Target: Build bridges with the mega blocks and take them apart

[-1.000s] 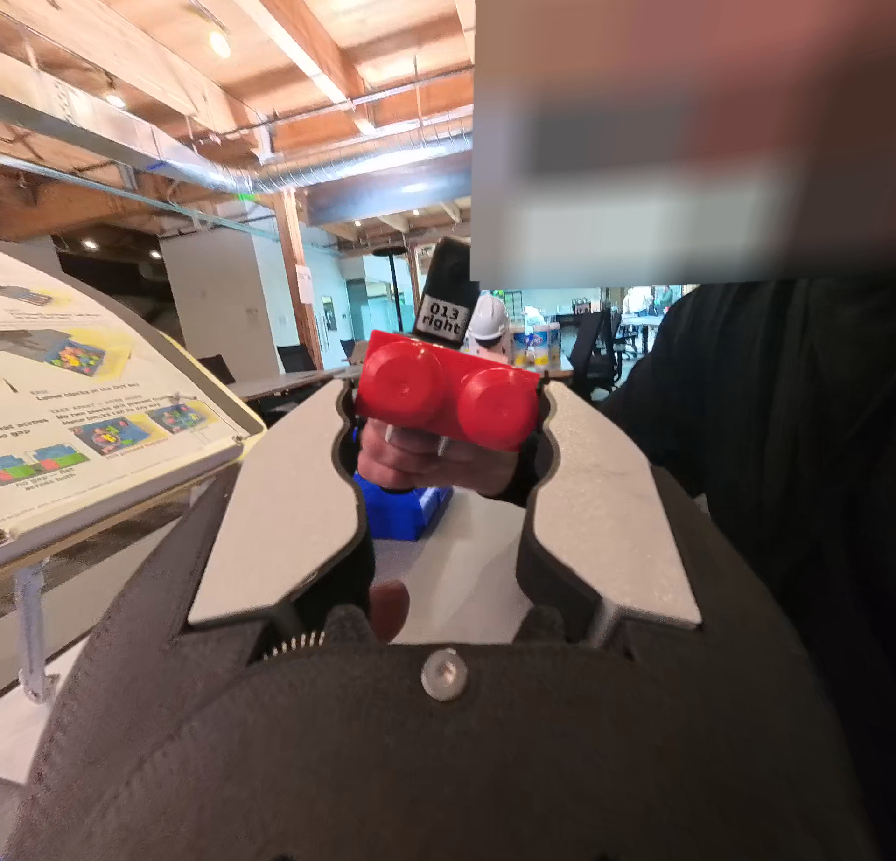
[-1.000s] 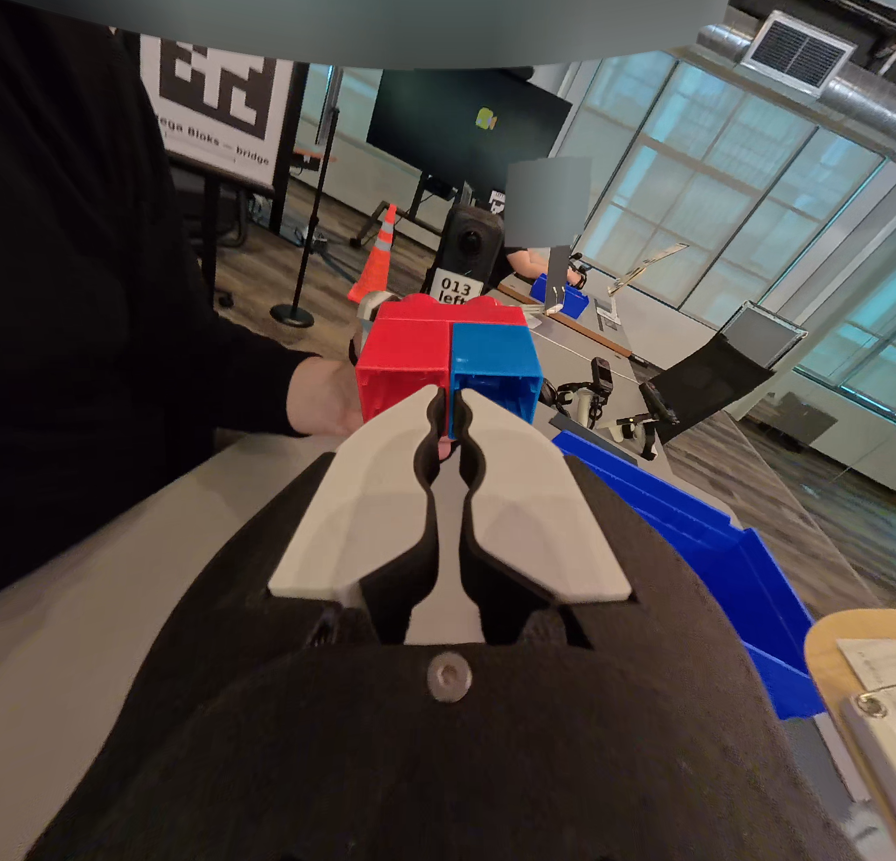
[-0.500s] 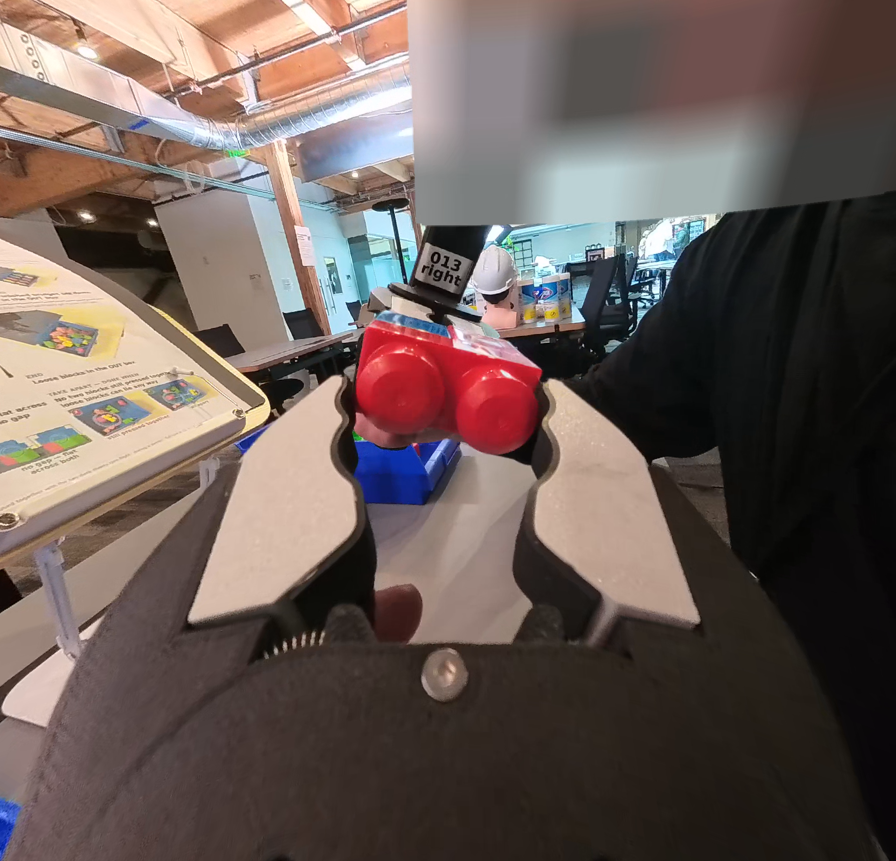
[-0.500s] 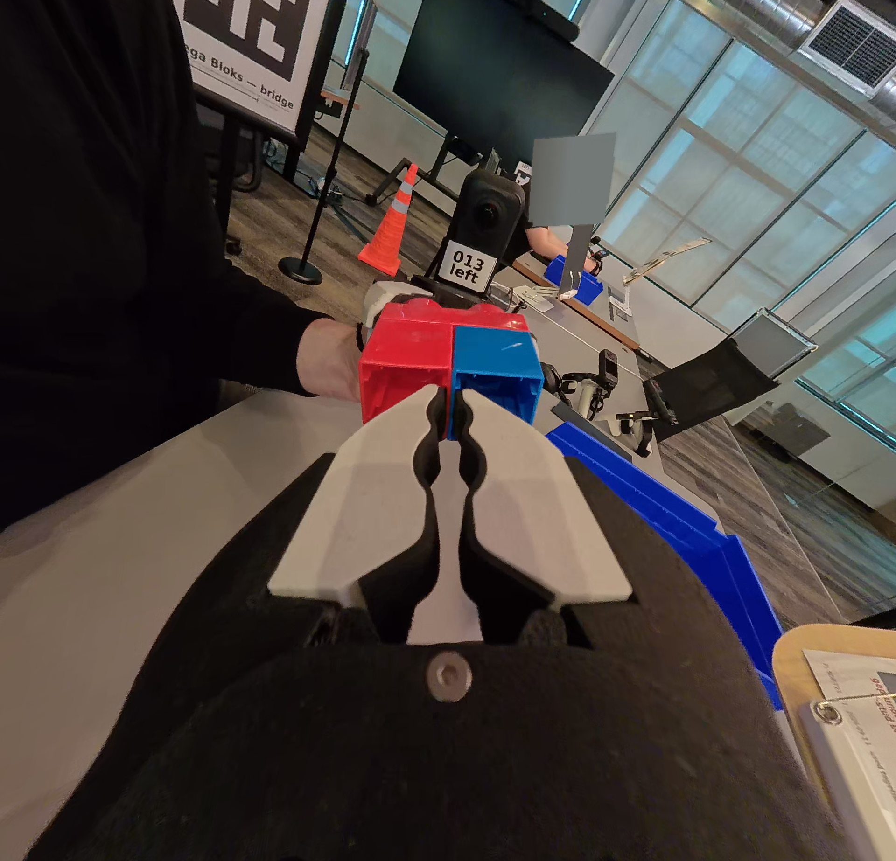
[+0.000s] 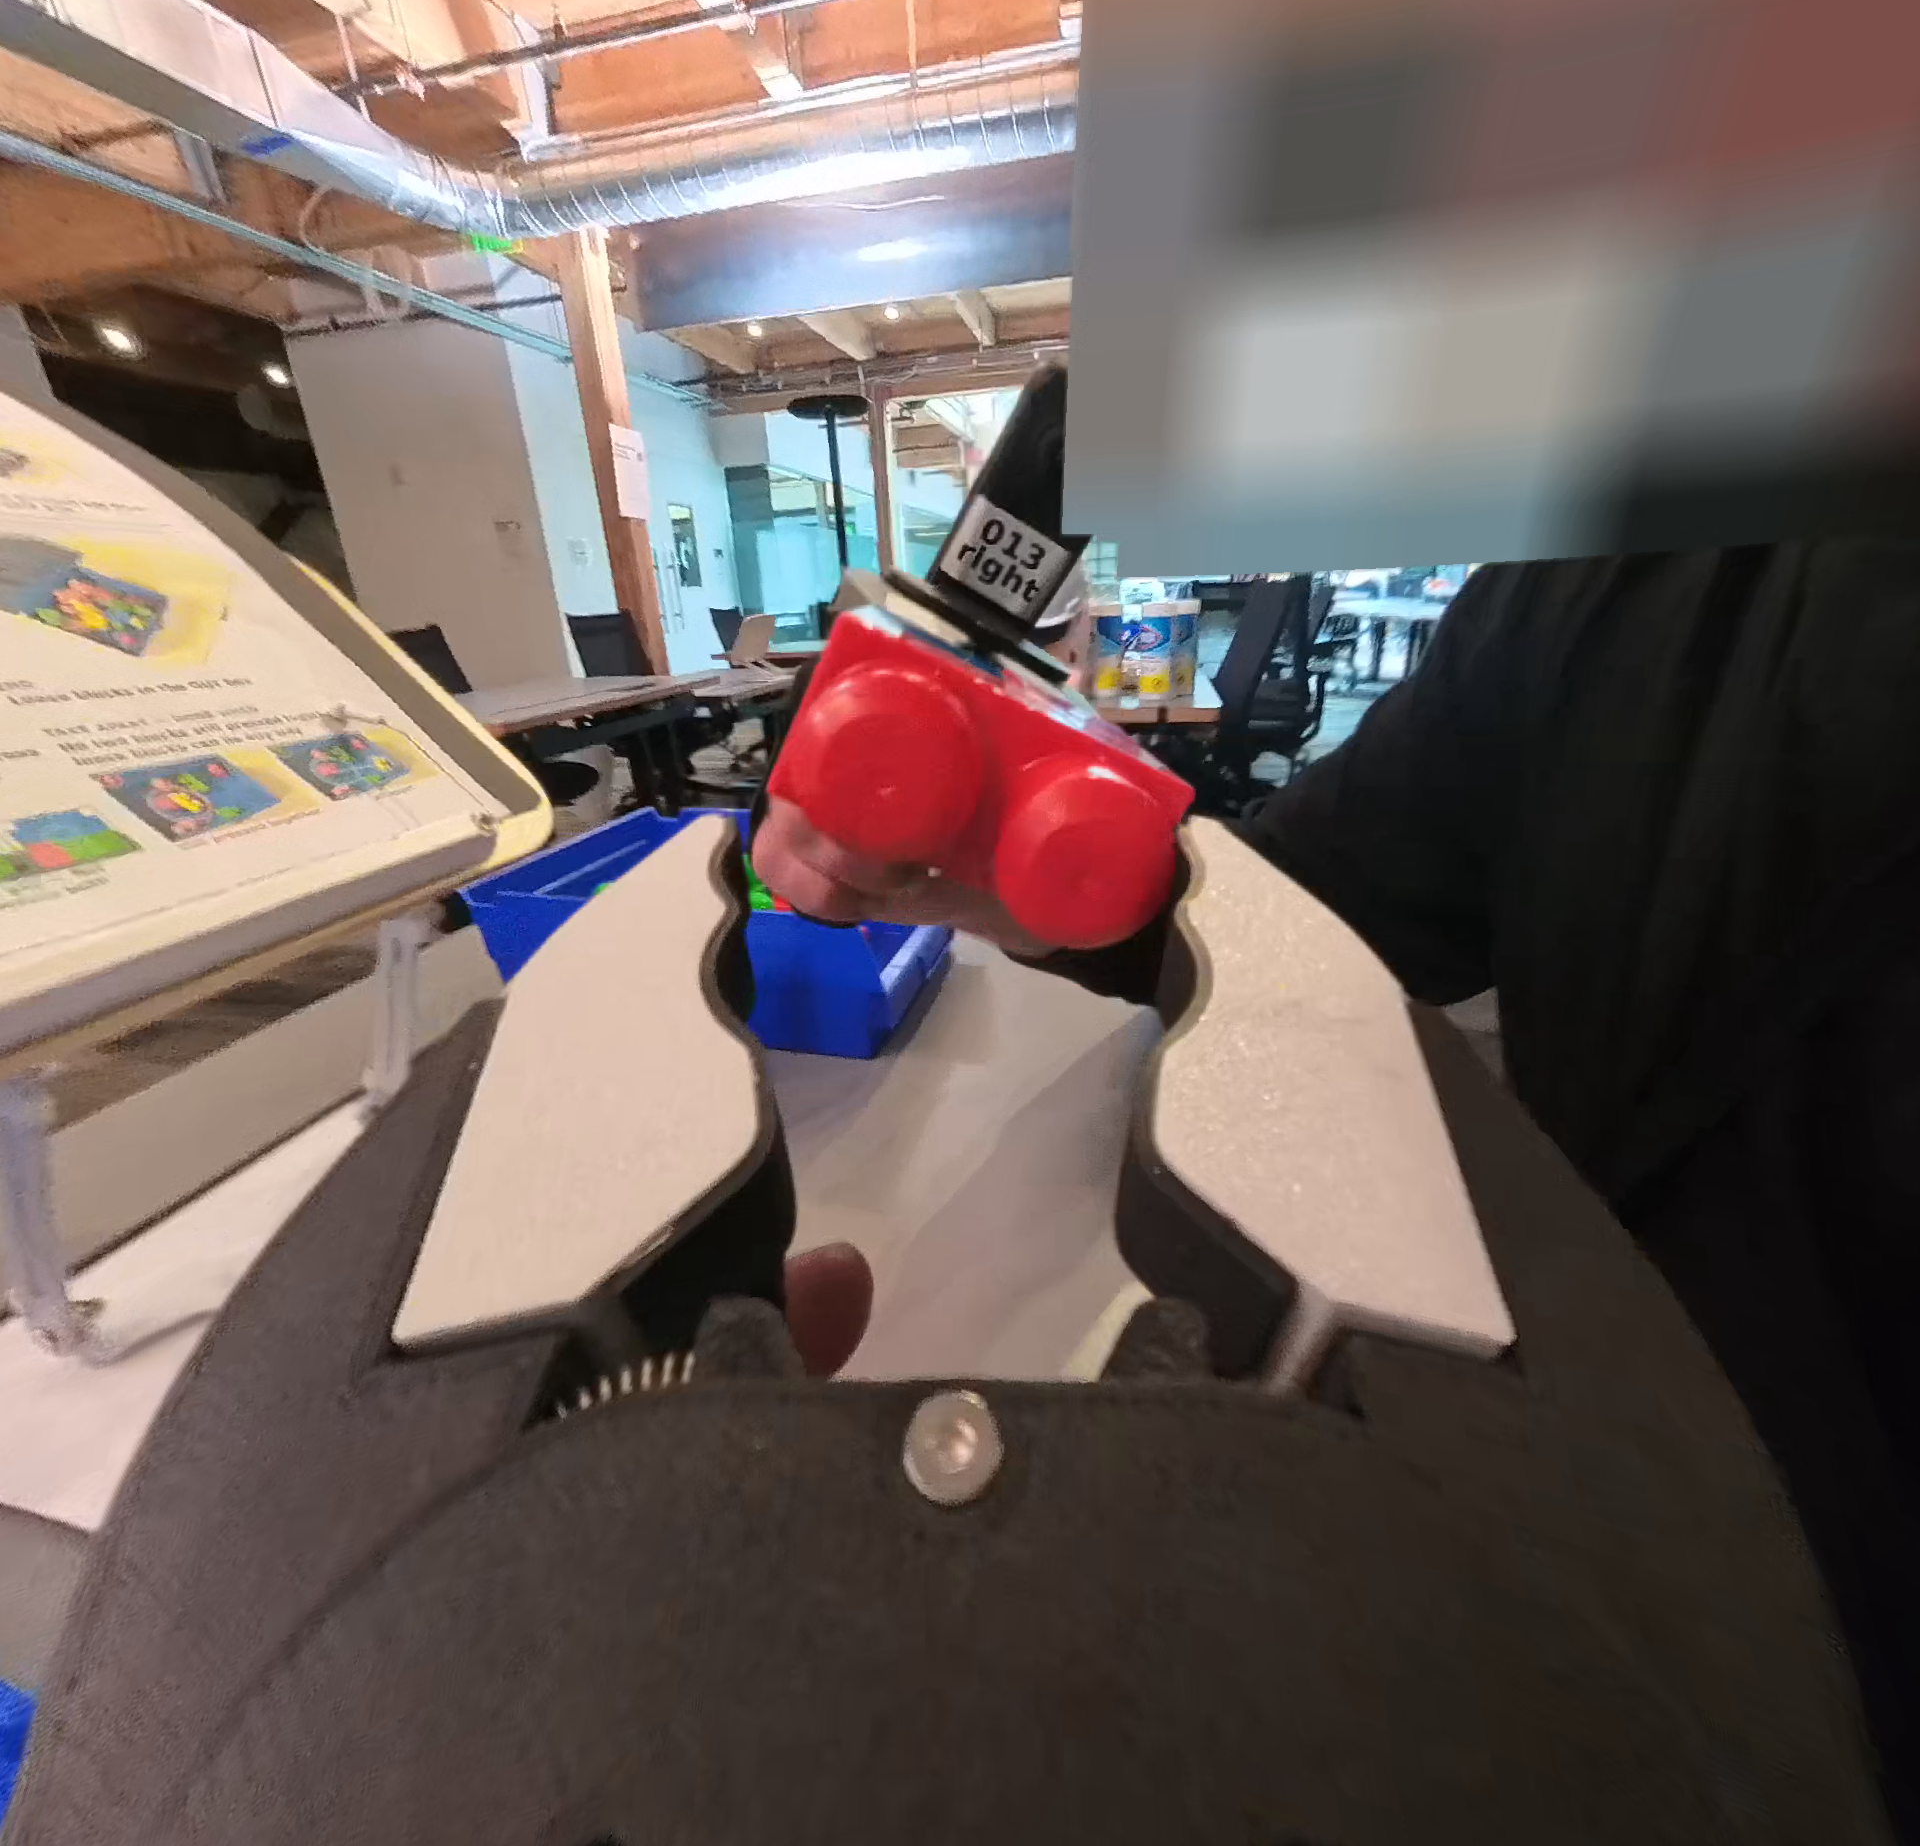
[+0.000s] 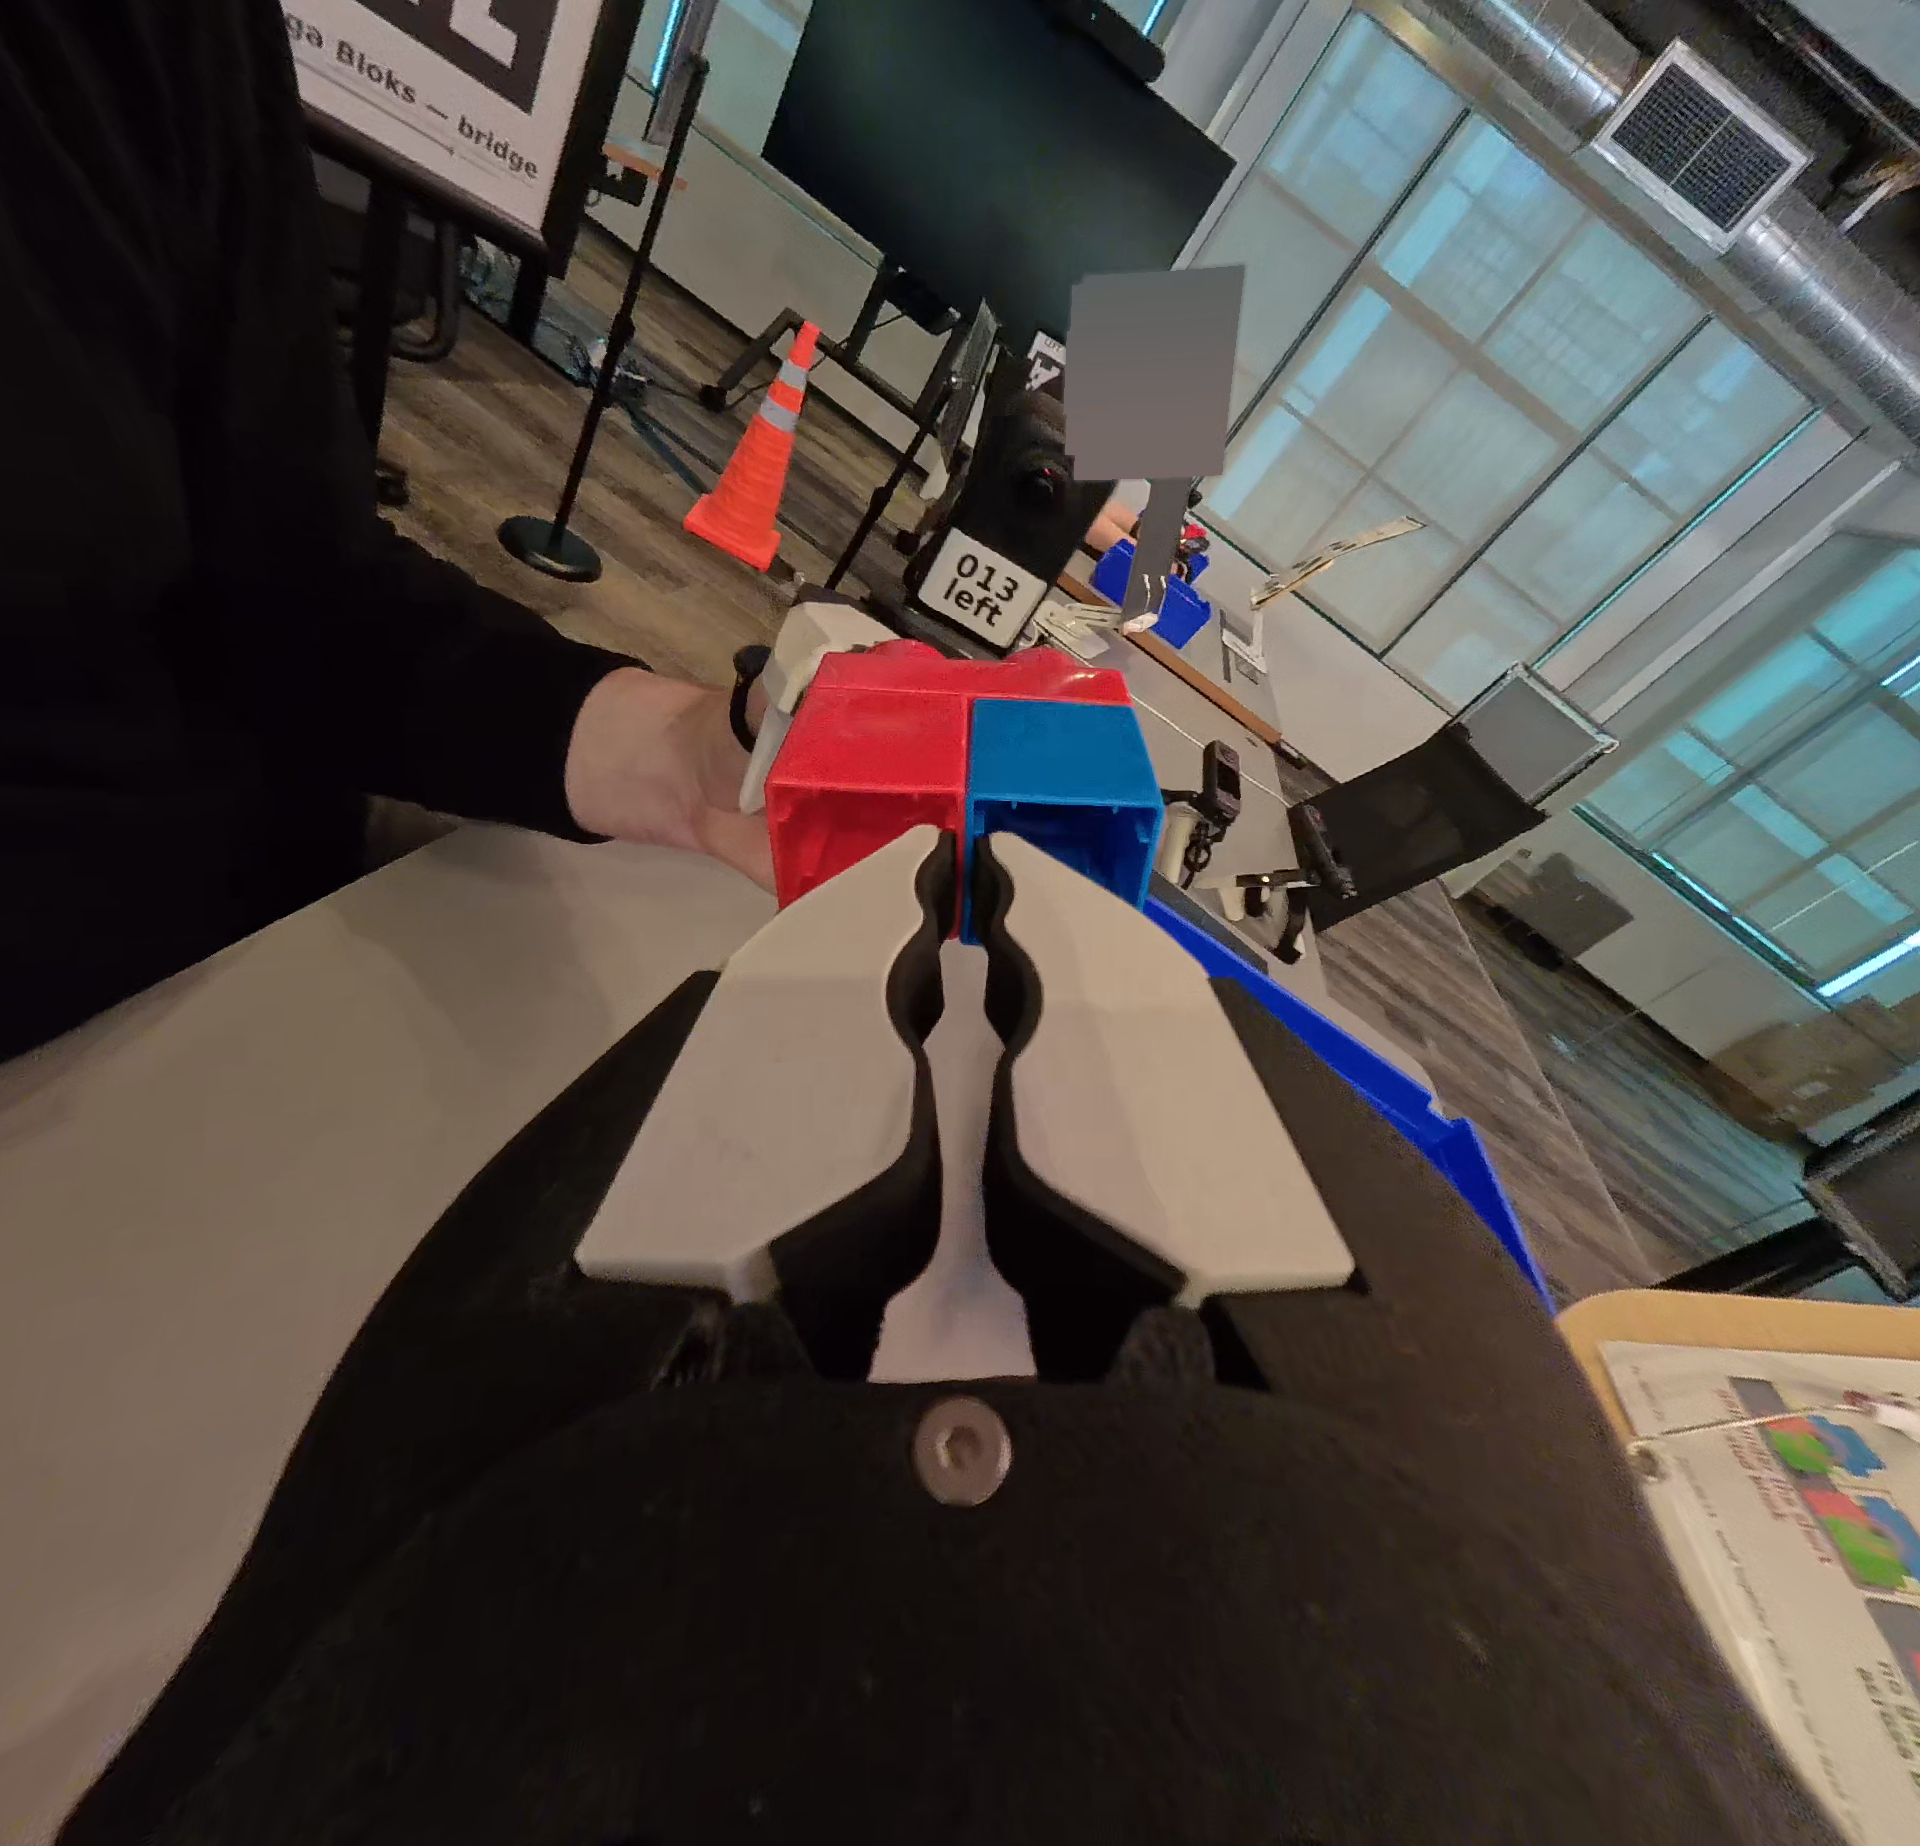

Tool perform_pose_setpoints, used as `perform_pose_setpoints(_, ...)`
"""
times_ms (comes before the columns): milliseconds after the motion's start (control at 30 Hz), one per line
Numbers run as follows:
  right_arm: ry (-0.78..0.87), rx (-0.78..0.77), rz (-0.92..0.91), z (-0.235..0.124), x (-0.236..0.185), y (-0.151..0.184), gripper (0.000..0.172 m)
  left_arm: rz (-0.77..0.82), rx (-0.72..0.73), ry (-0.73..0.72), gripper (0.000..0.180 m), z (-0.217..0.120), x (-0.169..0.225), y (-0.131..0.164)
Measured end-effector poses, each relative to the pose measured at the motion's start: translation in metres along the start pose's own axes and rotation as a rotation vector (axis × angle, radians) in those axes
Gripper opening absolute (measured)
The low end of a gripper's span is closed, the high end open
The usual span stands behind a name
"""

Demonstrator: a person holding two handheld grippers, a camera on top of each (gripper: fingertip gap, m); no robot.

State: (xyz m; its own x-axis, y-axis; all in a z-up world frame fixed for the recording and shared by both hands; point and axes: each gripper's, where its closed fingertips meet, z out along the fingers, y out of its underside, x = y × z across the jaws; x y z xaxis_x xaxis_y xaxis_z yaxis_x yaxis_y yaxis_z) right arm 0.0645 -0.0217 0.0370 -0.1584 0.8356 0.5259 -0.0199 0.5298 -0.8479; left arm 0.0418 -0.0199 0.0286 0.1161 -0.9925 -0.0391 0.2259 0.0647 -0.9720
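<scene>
In the left wrist view, the left gripper has its jaws spread wide around the studded face of a two-stud red block, which sits tilted; the right fingertip lies against the lower stud, while a sliver of space shows between the left fingertip and the block, so the pads do not clamp it. Behind the block, a hand and the other gripper's labelled camera mount show, then a blue bin on the white table, with an instruction board off to the left. In the right wrist view, the right gripper has its jaws nearly pressed together, pinching the adjoining walls of a red single block and a blue single block, hollow undersides toward the camera. Both are capped on the far side by the red two-stud block. Beyond stand an orange traffic cone and a dark screen.
</scene>
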Motion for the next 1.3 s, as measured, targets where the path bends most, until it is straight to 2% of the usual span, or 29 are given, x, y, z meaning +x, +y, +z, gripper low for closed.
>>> perform_pose_setpoints(67, 0.025, -0.037, -0.07, -0.002, 0.0, -0.001, 0.003, -0.125, 0.045, 0.044, 0.082, -0.003, -0.002, -0.002)
perform_pose_setpoints(167, 0.078, -0.125, -0.204, -0.002, 0.002, 0.002, 0.003, -0.311, 0.155, 0.11, 0.081, -0.011, -0.006, -0.007)
perform_pose_setpoints(233, 0.11, -0.188, -0.293, 0.0, 0.002, 0.008, 0.002, -0.421, 0.173, 0.164, 0.083, -0.008, -0.005, -0.004)
perform_pose_setpoints(333, 0.136, -0.252, -0.389, 0.005, 0.001, 0.017, 0.002, -0.488, 0.165, 0.208, 0.08, 0.002, 0.001, 0.005)
perform_pose_setpoints(367, 0.137, -0.266, -0.409, 0.007, -0.001, 0.02, 0.002, -0.499, 0.172, 0.219, 0.077, 0.005, 0.002, 0.007)
perform_pose_setpoints(500, 0.136, -0.285, -0.444, 0.012, -0.004, 0.027, 0.002, -0.514, 0.216, 0.216, 0.044, 0.007, -0.003, 0.011)
perform_pose_setpoints(533, 0.131, -0.289, -0.438, 0.013, -0.004, 0.028, 0.002, -0.522, 0.216, 0.208, 0.041, 0.007, -0.005, 0.013)
perform_pose_setpoints(700, 0.094, -0.32, -0.39, 0.012, -0.004, 0.041, 0.005, -0.47, 0.152, 0.129, 0.036, 0.006, -0.013, 0.025)
perform_pose_setpoints(867, 0.059, -0.286, -0.34, -0.001, 0.0, 0.036, 0.014, -0.367, 0.05, 0.022, 0.037, -0.004, -0.024, 0.024)
perform_pose_setpoints(967, 0.06, -0.251, -0.217, -0.012, 0.011, 0.029, 0.022, -0.25, -0.124, -0.084, 0.037, -0.009, -0.031, 0.035)
perform_pose_setpoints(1100, 0.037, -0.248, -0.006, -0.013, 0.019, 0.03, 0.034, -0.082, -0.366, -0.128, 0.037, -0.005, -0.024, 0.051)
perform_pose_setpoints(1167, -0.005, -0.292, 0.081, -0.006, 0.013, 0.041, 0.046, -0.022, -0.444, -0.123, 0.037, 0.0, -0.019, 0.056)
perform_pose_setpoints(1300, -0.115, -0.373, 0.175, 0.005, -0.006, 0.062, 0.05, 0.035, -0.521, -0.119, 0.037, 0.01, -0.013, 0.062)
